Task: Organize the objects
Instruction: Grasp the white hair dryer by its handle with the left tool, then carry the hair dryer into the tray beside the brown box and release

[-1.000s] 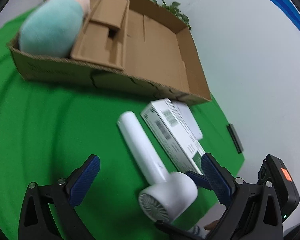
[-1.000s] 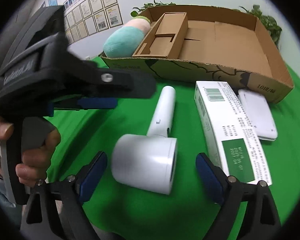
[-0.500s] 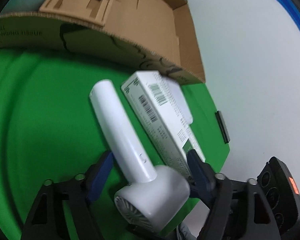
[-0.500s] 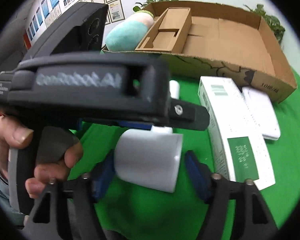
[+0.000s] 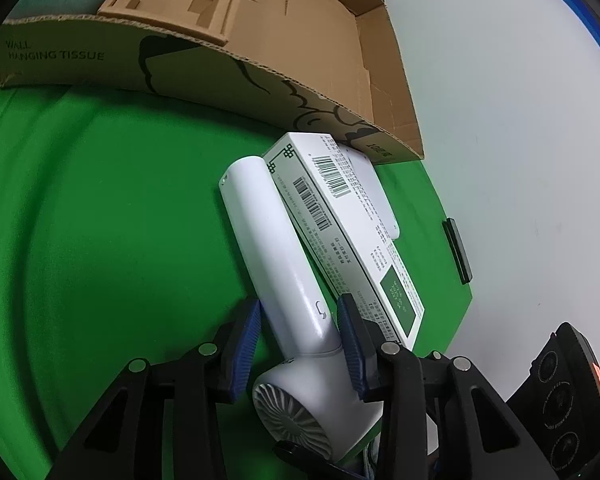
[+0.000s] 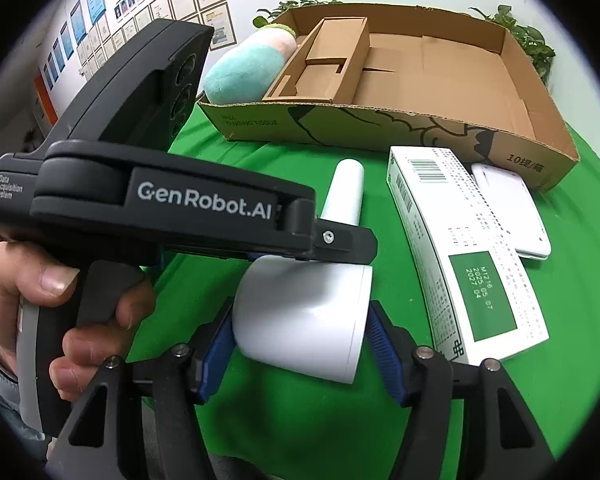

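Note:
A white hair dryer (image 5: 276,256) lies on the green cloth, handle pointing toward the cardboard box (image 5: 260,64). My left gripper (image 5: 300,340) is shut on the dryer's handle near the head. My right gripper (image 6: 300,344) is shut on the dryer's barrel head (image 6: 304,316). The left gripper's black body (image 6: 172,208) crosses the right wrist view and hides part of the handle (image 6: 346,192). The open cardboard box (image 6: 480,136) holds a plush toy (image 6: 248,68) and a cardboard insert (image 6: 324,64).
A long white and green carton (image 5: 340,224) lies right beside the dryer, also in the right wrist view (image 6: 460,256). A small white flat device (image 6: 508,208) lies beyond it by the box. A black bar (image 5: 457,250) sits at the cloth's right edge.
Both grippers moved in and closed on the hair dryer: the left on its handle, the right on its head. One second ago both were open around it.

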`<action>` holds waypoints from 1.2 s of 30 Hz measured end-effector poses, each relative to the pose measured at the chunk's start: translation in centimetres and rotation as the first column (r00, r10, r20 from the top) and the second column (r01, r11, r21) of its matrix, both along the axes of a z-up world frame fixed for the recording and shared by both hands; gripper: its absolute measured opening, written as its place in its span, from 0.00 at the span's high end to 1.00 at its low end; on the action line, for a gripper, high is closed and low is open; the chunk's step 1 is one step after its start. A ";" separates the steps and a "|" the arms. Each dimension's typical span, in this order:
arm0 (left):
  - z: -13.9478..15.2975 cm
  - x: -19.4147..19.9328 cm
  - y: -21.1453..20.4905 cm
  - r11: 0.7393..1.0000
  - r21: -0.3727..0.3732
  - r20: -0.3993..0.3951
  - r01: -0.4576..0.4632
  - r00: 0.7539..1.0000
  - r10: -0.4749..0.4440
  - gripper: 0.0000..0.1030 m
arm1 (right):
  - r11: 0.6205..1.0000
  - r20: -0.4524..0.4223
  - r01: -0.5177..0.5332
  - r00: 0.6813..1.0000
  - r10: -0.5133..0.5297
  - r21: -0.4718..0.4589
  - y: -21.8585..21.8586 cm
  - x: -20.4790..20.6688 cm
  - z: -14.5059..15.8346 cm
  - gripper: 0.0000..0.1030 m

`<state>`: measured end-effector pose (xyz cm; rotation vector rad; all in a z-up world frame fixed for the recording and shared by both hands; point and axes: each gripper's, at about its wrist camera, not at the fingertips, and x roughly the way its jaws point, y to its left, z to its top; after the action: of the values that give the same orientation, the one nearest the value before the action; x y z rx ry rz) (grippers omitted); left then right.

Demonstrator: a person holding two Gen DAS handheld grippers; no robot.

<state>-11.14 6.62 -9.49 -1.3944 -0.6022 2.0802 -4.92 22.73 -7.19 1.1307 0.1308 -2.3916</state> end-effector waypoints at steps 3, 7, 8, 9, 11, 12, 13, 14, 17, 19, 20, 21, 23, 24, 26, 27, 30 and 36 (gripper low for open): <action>0.6 0.2 0.3 1.000 -0.005 -0.019 -0.002 1.000 0.002 0.66 | 1.000 -0.029 0.005 1.000 -0.005 -0.004 -0.2 -0.2 0.5 0.40; 2.6 0.8 0.5 1.000 -0.027 -0.082 -0.010 0.997 0.008 0.67 | 1.000 -0.083 0.008 0.997 -0.009 -0.013 -0.2 0.0 1.8 0.40; 3.3 0.9 0.5 0.999 -0.037 -0.102 -0.012 0.995 0.008 0.67 | 1.000 -0.093 0.007 0.996 -0.009 -0.015 -0.2 0.2 2.2 0.40; 4.0 1.0 0.4 0.999 -0.047 -0.120 -0.015 0.993 0.009 0.67 | 1.000 -0.103 0.006 0.995 -0.008 -0.020 -0.2 0.3 2.5 0.40; 5.1 1.2 0.2 0.998 -0.056 -0.146 -0.019 0.989 0.011 0.67 | 0.999 -0.125 0.001 0.992 -0.005 -0.032 -0.1 0.5 3.3 0.40; 5.6 1.2 0.1 0.998 -0.057 -0.155 -0.023 0.988 0.014 0.67 | 0.999 -0.135 -0.001 0.991 -0.004 -0.036 -0.1 0.4 3.6 0.40; 6.0 1.1 0.0 0.998 -0.055 -0.162 -0.029 0.987 0.020 0.67 | 0.999 -0.141 -0.003 0.990 -0.003 -0.040 -0.3 0.2 3.8 0.40; 6.3 1.0 -0.1 0.998 -0.055 -0.167 -0.032 0.986 0.022 0.67 | 0.999 -0.146 -0.003 0.989 -0.003 -0.043 -0.3 -0.1 3.9 0.40; 7.2 0.8 -0.2 0.997 -0.066 -0.185 -0.033 0.982 0.020 0.67 | 0.999 -0.164 -0.007 0.986 -0.002 -0.052 -0.5 -0.5 4.3 0.40; 7.8 0.5 0.2 0.997 -0.075 -0.199 -0.032 0.980 0.017 0.67 | 0.998 -0.173 -0.005 0.985 -0.005 -0.060 -0.3 -0.3 4.7 0.40; 8.1 0.2 0.4 0.997 -0.075 -0.204 -0.031 0.979 0.015 0.67 | 0.998 -0.181 -0.004 0.983 -0.007 -0.062 -0.3 -0.5 5.0 0.40; 8.6 0.0 0.5 0.996 -0.080 -0.215 -0.030 0.977 0.012 0.67 | 0.998 -0.188 -0.004 0.982 -0.008 -0.064 -0.3 -0.7 5.2 0.40; 9.5 -0.5 0.9 0.995 -0.095 -0.236 -0.028 0.972 0.005 0.67 | 0.998 -0.197 -0.005 0.980 -0.009 -0.069 -0.2 -1.4 5.8 0.40; 9.9 -0.7 0.9 0.995 -0.098 -0.244 -0.027 0.970 0.003 0.67 | 0.998 -0.203 -0.005 0.979 -0.009 -0.070 -0.2 -1.7 6.0 0.40; 10.6 -1.3 1.3 0.994 -0.109 -0.267 -0.025 0.964 -0.005 0.67 | 0.998 -0.220 -0.008 0.976 -0.006 -0.065 -0.3 -2.4 6.7 0.40; 11.0 -1.6 1.5 0.993 -0.116 -0.278 -0.024 0.961 -0.009 0.67 | 0.998 -0.228 -0.009 0.974 -0.005 -0.061 -0.3 -2.7 7.0 0.40; 12.0 -2.6 1.8 0.992 -0.128 -0.296 -0.020 0.955 -0.019 0.67 | 0.999 -0.242 -0.013 0.970 0.001 -0.049 -0.3 -3.7 7.4 0.40; 12.4 -4.6 1.9 0.989 -0.145 -0.301 -0.014 0.953 -0.031 0.67 | 0.998 -0.227 -0.005 0.974 -0.010 -0.067 -0.2 -6.3 7.7 0.40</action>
<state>-15.74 8.52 2.90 -1.1153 -0.3215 2.3098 -11.20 22.50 0.54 0.8242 0.1245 -2.5023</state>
